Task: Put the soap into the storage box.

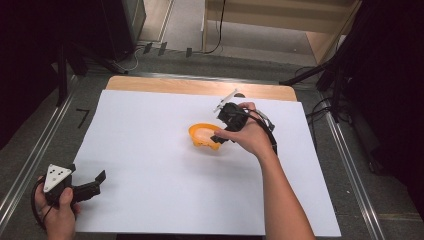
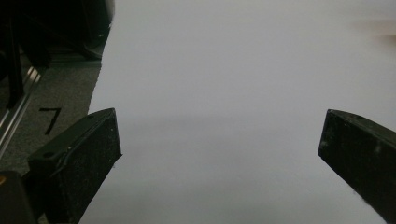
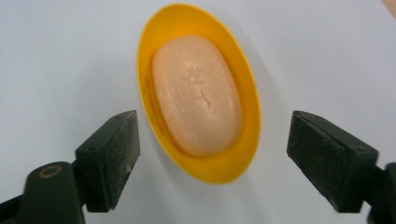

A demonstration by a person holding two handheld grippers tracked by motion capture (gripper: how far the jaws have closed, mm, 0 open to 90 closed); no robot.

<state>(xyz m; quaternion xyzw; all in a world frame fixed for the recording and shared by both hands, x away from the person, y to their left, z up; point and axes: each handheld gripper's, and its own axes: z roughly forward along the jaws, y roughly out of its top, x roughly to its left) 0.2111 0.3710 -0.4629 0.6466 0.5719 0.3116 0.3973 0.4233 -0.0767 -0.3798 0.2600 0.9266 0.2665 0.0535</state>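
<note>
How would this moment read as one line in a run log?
right gripper: open, over soap dish | soap: in dish | left gripper: open, idle over white sheet

I have the left hand [image 1: 59, 210] low at the near left corner, fist wrapped around the left gripper [image 1: 100, 179], which points up and to the right with its grey three-cornered plate facing up. In the left gripper view its two black jaws stand wide apart with nothing between them. My right forearm runs up from the bottom edge, leaning left, wrist bent so the right hand [image 1: 252, 136] curls over the right gripper [image 1: 216, 139], which points left and down. In the right gripper view its jaws [image 3: 212, 163] are spread well apart, pads clear, gripping nothing.
</note>
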